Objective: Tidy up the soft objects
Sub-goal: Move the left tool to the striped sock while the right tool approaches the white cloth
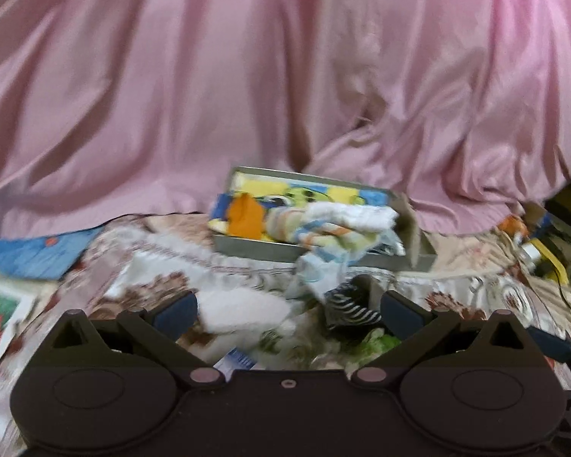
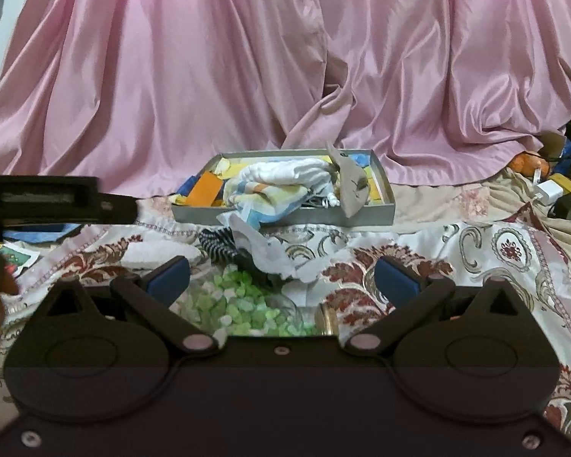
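A gray tray (image 2: 285, 215) was seen on a patterned bedspread (image 2: 476, 251), far from both grippers, in front of a pink curtain (image 2: 247, 76). Some soft things were already piled in the tray: a striped towel (image 2: 270, 190), a white cloth (image 2: 285, 169) and an orange cloth (image 2: 205, 186). The pile was loose and not tidy, and a bit of cloth was hanging over the near wall of the tray.

Other soft things were still left on the bedspread, near the tray. A crumpled white cloth (image 2: 262, 247) was spilled out just in front of it, and a black and white striped cloth (image 2: 217, 245) was lying beside that one, on its left. A white folded cloth (image 2: 160, 253) was seen further left. A green and white fluffy thing (image 2: 240, 304) was lying close to the right gripper (image 2: 283, 278).

The fingers of the right gripper were spread wide and nothing was held. The fingers of the left gripper (image 1: 287, 310) were also spread wide and empty. The job was judged to be partly done, with several cloths still to be put away.
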The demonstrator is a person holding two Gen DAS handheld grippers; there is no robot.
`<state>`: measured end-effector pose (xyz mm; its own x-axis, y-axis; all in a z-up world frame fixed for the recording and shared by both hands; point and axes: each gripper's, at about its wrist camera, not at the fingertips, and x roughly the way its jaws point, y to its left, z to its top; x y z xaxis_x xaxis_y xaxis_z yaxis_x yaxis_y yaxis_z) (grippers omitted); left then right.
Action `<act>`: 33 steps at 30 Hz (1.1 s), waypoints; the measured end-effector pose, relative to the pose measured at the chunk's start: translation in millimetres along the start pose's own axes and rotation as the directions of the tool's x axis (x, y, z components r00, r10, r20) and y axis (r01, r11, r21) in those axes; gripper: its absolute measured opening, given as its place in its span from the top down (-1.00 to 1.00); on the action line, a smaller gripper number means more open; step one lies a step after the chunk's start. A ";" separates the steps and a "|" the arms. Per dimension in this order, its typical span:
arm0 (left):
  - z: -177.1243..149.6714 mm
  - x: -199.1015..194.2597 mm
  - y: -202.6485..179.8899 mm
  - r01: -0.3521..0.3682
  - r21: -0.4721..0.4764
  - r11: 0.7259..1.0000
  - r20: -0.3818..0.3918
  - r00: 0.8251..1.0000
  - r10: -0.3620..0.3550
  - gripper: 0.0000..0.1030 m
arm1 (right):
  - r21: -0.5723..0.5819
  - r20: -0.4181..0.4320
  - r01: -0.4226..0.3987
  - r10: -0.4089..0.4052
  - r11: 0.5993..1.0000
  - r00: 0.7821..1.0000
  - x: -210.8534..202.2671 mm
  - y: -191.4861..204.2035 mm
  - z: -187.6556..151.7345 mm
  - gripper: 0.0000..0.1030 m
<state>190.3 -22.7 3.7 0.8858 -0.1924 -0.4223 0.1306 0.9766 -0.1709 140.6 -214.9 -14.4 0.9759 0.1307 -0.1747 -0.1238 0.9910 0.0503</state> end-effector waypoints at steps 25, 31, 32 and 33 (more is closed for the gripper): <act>7.6 97.7 28.8 0.384 -0.101 0.918 -0.156 0.905 -0.395 -0.90 | 0.026 -0.064 -0.052 0.054 0.998 0.996 65.4 -11.1 7.1 -0.66; 8.2 109.0 34.7 0.410 -0.186 0.893 -0.164 0.883 -0.439 -0.79 | 0.042 -0.046 -0.060 0.062 0.997 0.997 72.2 -16.4 9.1 -0.47; 8.3 110.3 34.1 0.416 -0.191 0.889 -0.168 0.879 -0.447 -0.76 | 0.038 -0.047 -0.063 0.065 0.997 0.997 74.9 -16.5 9.3 -0.44; 8.2 111.5 33.5 0.419 -0.194 0.887 -0.172 0.876 -0.451 -0.74 | 0.030 -0.049 -0.068 0.069 0.997 0.996 78.2 -16.1 9.4 -0.39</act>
<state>297.1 -10.7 -41.8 0.6401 -0.6257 -0.4458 0.4004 0.7669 -0.5015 220.6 -220.8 -19.6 0.9551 0.1999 -0.2187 -0.1839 0.9787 0.0917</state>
